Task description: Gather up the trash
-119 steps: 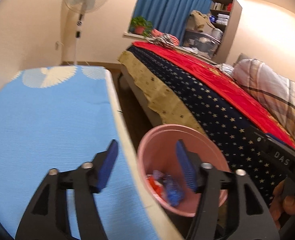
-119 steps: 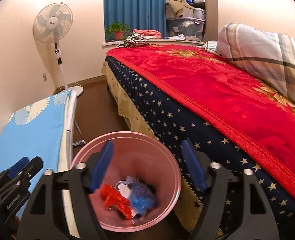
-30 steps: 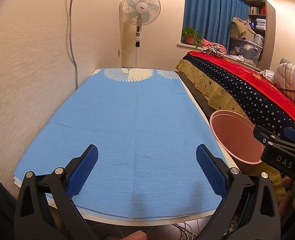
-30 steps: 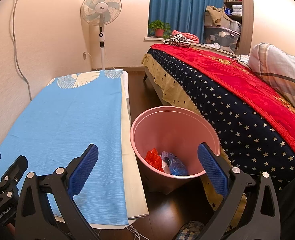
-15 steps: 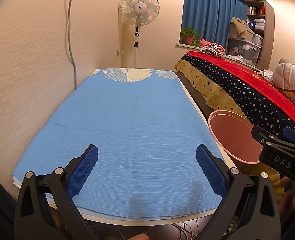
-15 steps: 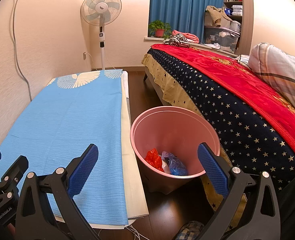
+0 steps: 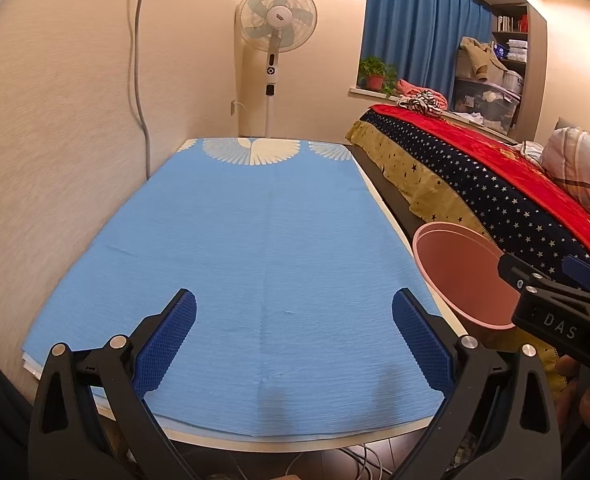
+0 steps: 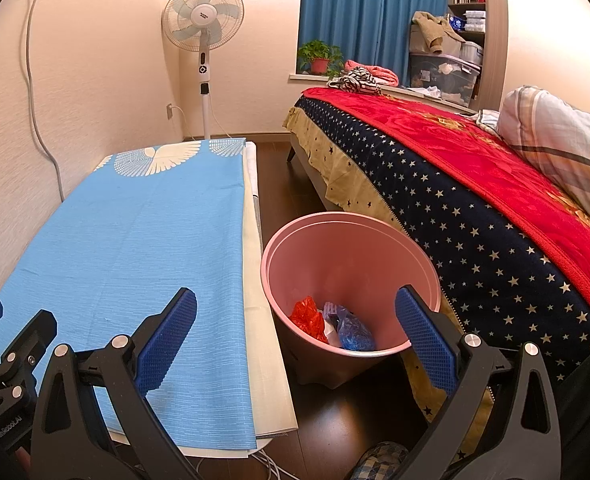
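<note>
The pink bin (image 8: 351,276) stands on the dark floor between the table's blue cloth (image 8: 135,240) and the bed (image 8: 475,208), just beside the table edge. Inside it lie a red wrapper (image 8: 307,316) and a blue bag (image 8: 351,330). The left gripper (image 7: 293,334) hovers over the cloth, jaws spread wide, holding nothing. The right gripper (image 8: 295,330) hangs near the bin, equally wide and empty.

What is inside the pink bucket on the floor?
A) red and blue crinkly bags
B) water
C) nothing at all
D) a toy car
A: the right wrist view looks down into the pink bucket, and a red bag and a blue bag lie crumpled at its bottom.
</note>
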Available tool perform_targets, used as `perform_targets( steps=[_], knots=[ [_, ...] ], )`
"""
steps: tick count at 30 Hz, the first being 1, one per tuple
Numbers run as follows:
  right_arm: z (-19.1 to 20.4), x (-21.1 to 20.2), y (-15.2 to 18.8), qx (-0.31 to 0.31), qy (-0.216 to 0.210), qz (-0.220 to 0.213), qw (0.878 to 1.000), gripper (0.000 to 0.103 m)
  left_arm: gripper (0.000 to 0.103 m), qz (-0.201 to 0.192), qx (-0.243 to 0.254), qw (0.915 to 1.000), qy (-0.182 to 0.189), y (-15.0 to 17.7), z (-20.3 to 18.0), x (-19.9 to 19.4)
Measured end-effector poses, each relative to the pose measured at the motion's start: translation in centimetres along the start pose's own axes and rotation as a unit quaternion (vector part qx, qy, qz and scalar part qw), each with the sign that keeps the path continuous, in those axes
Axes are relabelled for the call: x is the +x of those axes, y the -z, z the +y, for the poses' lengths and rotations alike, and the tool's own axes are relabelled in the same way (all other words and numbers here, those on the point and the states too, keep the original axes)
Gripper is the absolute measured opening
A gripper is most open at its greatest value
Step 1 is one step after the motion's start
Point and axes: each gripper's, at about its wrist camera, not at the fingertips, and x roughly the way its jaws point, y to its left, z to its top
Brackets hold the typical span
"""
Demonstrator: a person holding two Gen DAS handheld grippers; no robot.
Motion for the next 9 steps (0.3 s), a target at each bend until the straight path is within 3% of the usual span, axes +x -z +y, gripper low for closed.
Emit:
perform_targets(
  steps=[9],
  knots=[
    [0.01, 0.0, 0.0, 0.0, 0.0, 0.0, 1.0, 0.098, 0.095, 0.002, 0.001, 1.0, -0.004, -0.21, 0.15, 0.27]
  ],
)
